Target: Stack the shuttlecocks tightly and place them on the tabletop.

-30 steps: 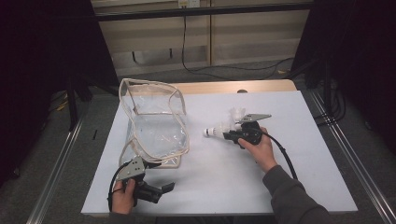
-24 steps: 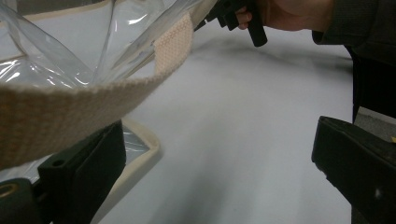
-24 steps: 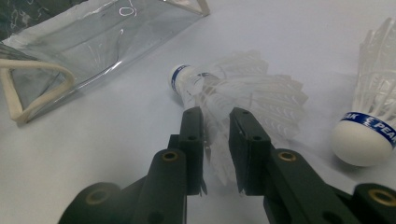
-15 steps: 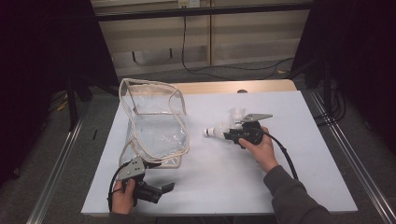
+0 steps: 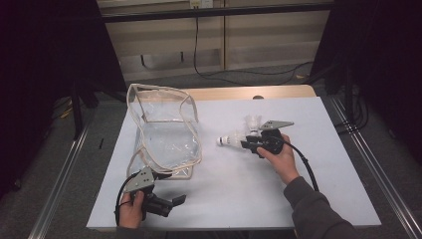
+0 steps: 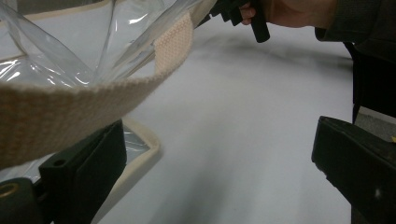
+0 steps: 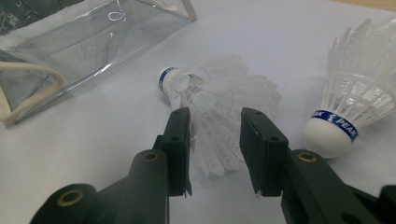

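A: What is different now?

B: The right gripper (image 7: 215,140) has just been opening its fingers (image 7: 180,135). They stand a bit wider apart than a moment ago.

A: Is something between them?

B: Yes, the lying shuttlecock (image 7: 219,100). Its white feathers sit in the gap between the two fingers. Whether the pads press on the feathers or only brush them is too close to tell.

A: Does the shuttlecock lie in a new spot?

B: From above it looks much the same on the tabletop (image 5: 239,199). Any shift is too small to tell.
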`<state>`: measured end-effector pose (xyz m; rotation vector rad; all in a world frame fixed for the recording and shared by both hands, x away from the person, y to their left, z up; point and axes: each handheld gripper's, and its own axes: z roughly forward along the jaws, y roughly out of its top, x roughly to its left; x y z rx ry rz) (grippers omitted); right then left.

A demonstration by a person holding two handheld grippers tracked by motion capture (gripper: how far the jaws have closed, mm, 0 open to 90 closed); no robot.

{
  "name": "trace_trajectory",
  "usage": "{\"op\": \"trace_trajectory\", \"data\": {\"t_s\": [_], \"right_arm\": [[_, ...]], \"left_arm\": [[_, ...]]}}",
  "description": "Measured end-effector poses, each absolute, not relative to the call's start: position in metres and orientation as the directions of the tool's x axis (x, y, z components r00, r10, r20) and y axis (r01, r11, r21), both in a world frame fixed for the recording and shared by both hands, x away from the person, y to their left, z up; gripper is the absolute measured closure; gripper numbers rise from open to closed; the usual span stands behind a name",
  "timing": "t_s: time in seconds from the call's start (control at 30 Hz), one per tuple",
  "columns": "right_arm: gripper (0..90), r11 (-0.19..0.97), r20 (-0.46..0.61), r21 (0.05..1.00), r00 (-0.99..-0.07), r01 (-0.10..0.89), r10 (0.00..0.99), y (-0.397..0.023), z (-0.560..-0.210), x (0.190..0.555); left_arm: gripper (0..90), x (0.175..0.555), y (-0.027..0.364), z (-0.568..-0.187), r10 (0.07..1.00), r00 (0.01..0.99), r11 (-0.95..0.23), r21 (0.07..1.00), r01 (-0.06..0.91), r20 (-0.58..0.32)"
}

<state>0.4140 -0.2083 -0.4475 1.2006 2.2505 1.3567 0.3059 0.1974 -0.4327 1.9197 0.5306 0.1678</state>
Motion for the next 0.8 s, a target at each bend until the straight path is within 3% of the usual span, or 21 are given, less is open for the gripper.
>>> {"op": "trace_trajectory", "data": {"t_s": [0.8], "right_arm": [[49.4, 0.211, 0.180, 0.833, -0.612, 0.511, 0.770, -0.2172, -0.4390, 0.4102]], "left_arm": [[3.0, 0.3060, 0.1973, -0.4327, 0.438, 0.890, -0.315, 0.906, 0.284, -0.127]]}}
